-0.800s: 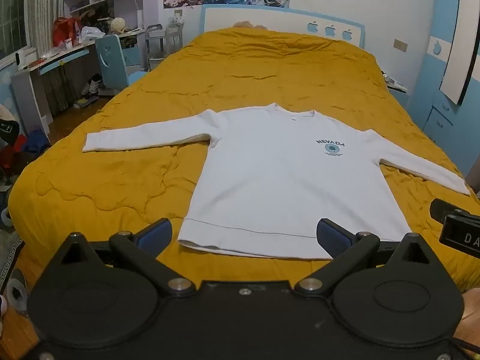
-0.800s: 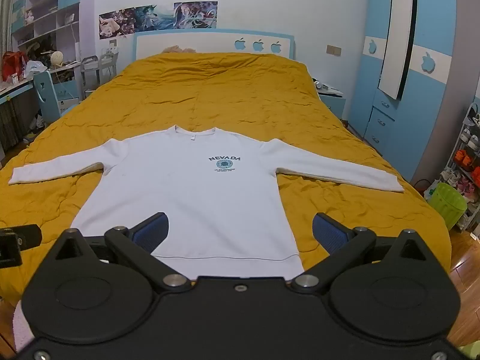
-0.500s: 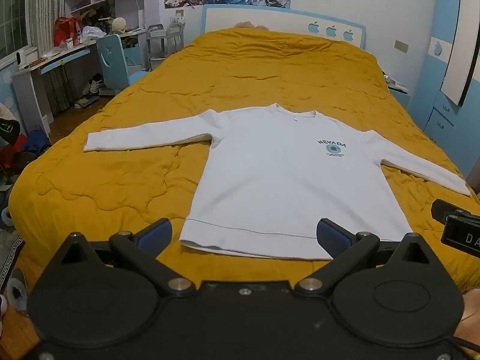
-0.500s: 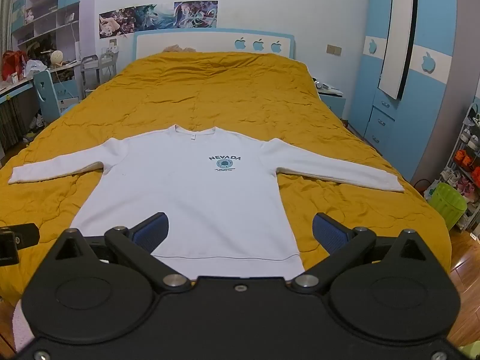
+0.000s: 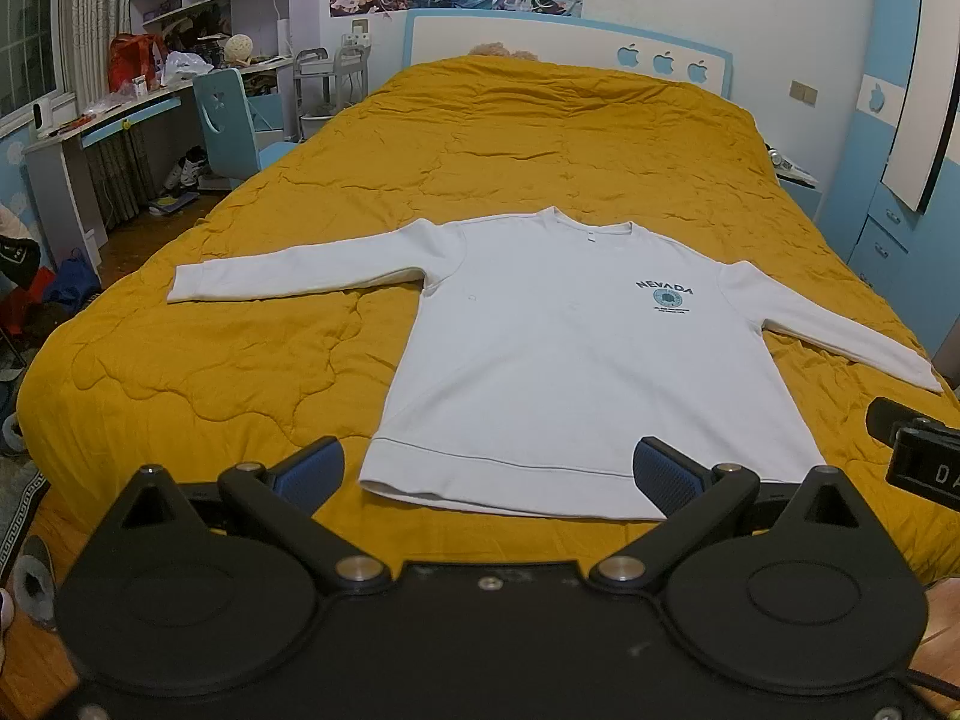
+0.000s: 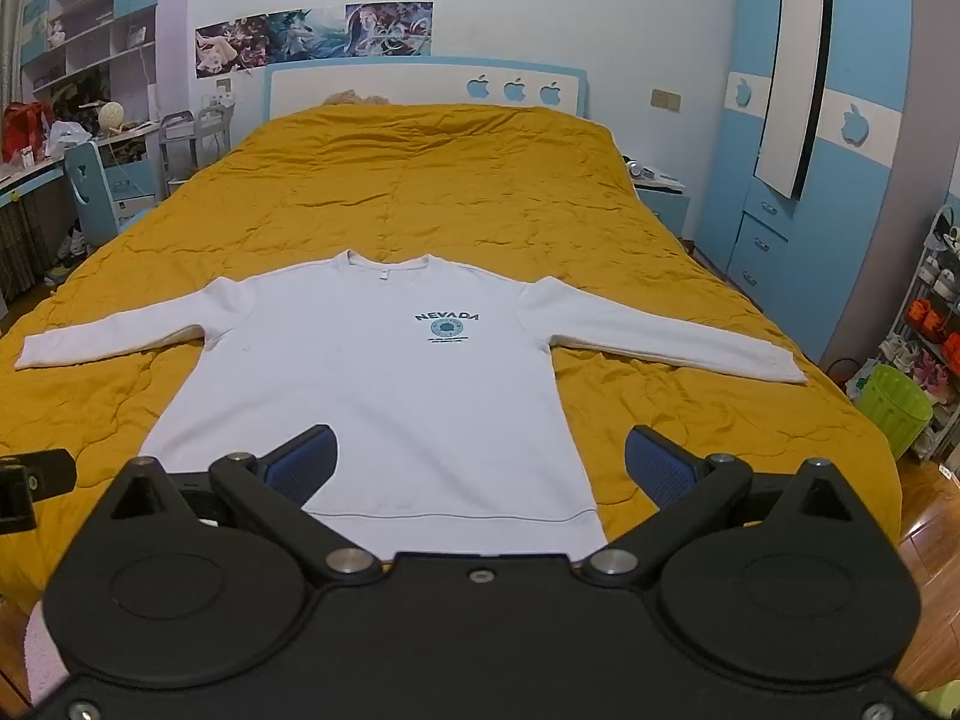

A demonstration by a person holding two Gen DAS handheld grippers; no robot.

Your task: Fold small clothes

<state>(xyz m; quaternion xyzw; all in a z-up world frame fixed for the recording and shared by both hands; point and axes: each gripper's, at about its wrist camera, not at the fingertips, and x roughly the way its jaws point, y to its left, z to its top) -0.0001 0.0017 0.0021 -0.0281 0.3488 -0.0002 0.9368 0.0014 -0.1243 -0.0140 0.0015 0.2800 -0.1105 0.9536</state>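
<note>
white long-sleeved sweatshirt (image 5: pixel 576 360) lies flat, front up, on the yellow quilt (image 5: pixel 252 360) near the foot edge of the bed, sleeves spread toward both side edges, hem nearest the grippers. compared with 0.8 s ago it has not shifted and shows no fold. left gripper (image 5: pixel 489 471) hovers over the hem with its jaws spread wide, holding nothing; its view has crept very slightly. right gripper (image 6: pixel 480 459) hangs above the hem's right end, jaws equally wide and empty, its view unchanged.
</note>
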